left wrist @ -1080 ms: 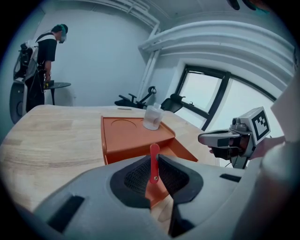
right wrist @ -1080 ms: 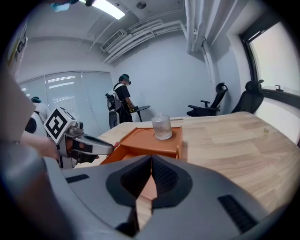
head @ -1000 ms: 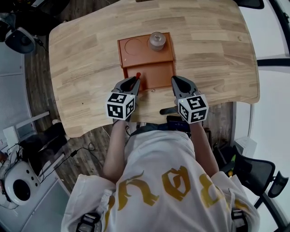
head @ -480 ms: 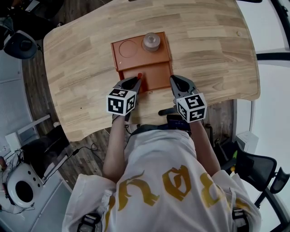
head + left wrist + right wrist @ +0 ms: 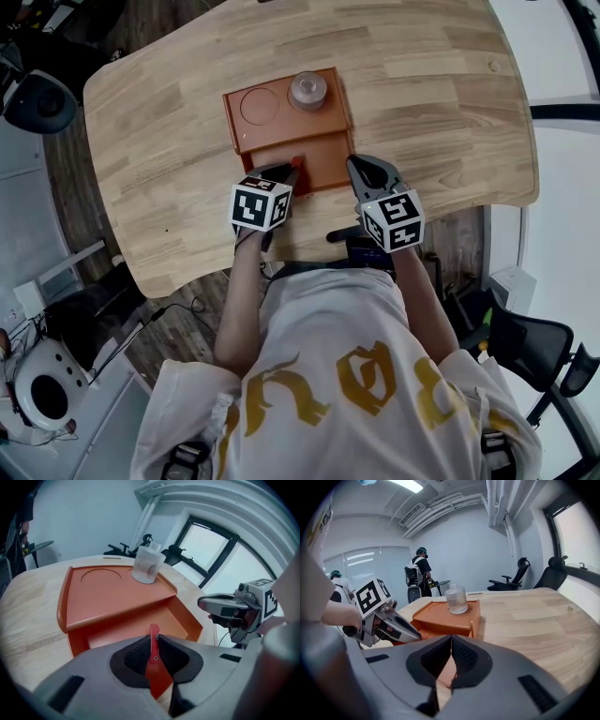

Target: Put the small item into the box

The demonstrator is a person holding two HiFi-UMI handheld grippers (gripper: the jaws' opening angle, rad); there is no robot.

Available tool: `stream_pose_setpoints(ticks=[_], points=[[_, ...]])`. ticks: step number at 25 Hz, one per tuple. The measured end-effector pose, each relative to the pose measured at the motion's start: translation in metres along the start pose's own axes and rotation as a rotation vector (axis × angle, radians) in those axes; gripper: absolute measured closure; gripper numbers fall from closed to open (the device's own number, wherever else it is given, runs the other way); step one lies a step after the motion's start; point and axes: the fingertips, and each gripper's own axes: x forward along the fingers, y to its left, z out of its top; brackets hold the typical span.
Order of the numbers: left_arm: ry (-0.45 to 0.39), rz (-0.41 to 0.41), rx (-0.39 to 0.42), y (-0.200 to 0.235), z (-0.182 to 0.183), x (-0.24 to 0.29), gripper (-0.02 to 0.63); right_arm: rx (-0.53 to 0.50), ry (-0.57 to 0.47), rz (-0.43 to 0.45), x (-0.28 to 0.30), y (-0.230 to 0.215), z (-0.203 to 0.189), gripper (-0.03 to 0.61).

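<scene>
Pale wooden tabletop [image 5: 441,103] with rounded corners fills the upper part of the head view, and on it, upper centre, sits an orange plastic box [image 5: 281,133] with a raised shelf at the back and an open lower compartment at the front. On the shelf there is a round recess at the left and, beside it at the right, a small clear glass jar with a grey lid [image 5: 307,91]. The person stands at the table's near edge with both tools at the front of the box. The left gripper [image 5: 291,175] has its jaws pressed together on a thin, flat red plastic strip [image 5: 153,649], whose tip pokes up past the pads and hangs over the front edge of the lower compartment; whether it touches the box I cannot tell. The right gripper [image 5: 356,169] is just beside the box's front right corner, jaws closed against each other with nothing between them. Behind, in the right gripper view, a person [image 5: 421,571] stands by office chairs.
</scene>
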Motion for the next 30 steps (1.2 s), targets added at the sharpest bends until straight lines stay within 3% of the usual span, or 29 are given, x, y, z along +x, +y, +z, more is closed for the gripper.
stream_pose_setpoints(ticks=[8,14,30], points=[[0.127,0.016,0.042,0.004,-0.007,0.02,0.561,0.01,0.007,0.009,0.008,0.0,-0.001,0.566],[0.152,0.022,0.073,0.005,-0.006,0.028,0.561,0.01,0.015,0.015,0.013,-0.004,-0.004,0.566],[0.19,0.014,0.057,0.008,-0.01,0.038,0.561,-0.031,0.043,0.039,0.023,-0.002,-0.007,0.566]])
